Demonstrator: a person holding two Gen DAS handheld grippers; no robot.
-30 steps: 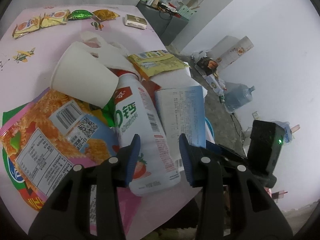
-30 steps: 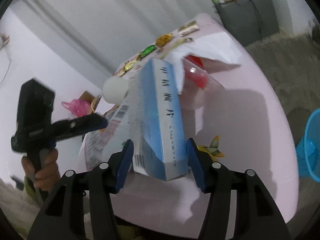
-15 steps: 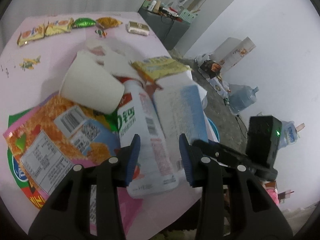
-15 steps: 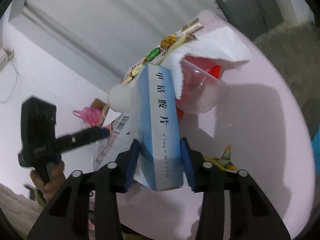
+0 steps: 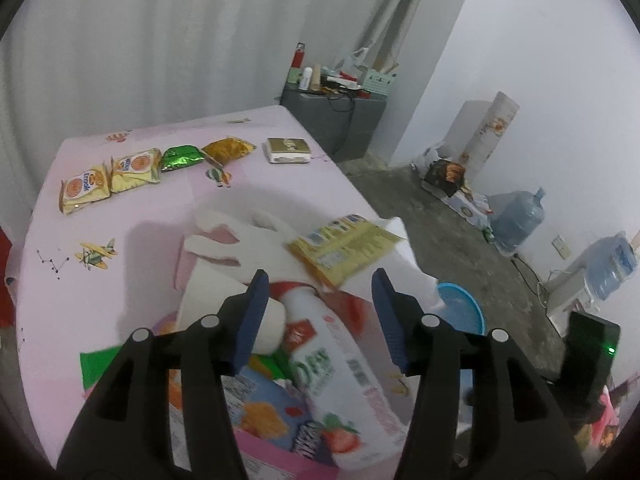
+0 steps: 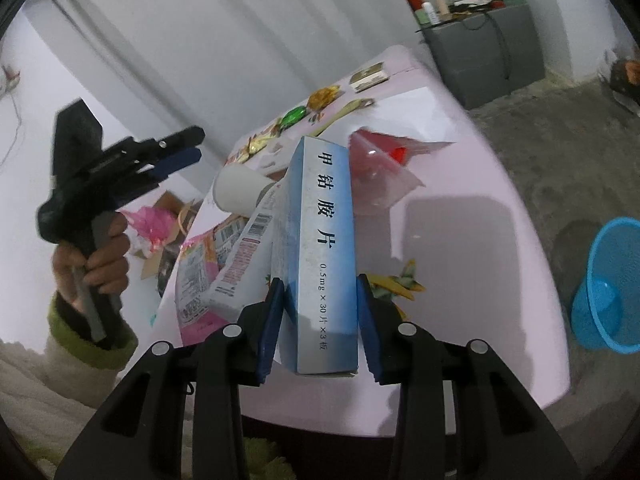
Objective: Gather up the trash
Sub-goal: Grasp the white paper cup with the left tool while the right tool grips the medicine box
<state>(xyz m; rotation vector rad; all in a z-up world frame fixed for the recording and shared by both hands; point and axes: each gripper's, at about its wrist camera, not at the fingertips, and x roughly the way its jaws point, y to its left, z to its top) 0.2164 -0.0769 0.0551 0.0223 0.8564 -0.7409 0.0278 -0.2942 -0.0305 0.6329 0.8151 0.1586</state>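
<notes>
While angled down | right tongs (image 6: 320, 320) clamp blue box (image 6: 320, 248) | left tongs (image 5: 318, 316) opening, empty

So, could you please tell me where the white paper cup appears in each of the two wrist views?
Left wrist view: the white paper cup lies on its side at lower centre, partly behind the left finger of the left hand-held gripper.
Right wrist view: the cup is at centre left, just left of the blue medicine box.
Shared landmark: the blue basket on the floor.
</notes>
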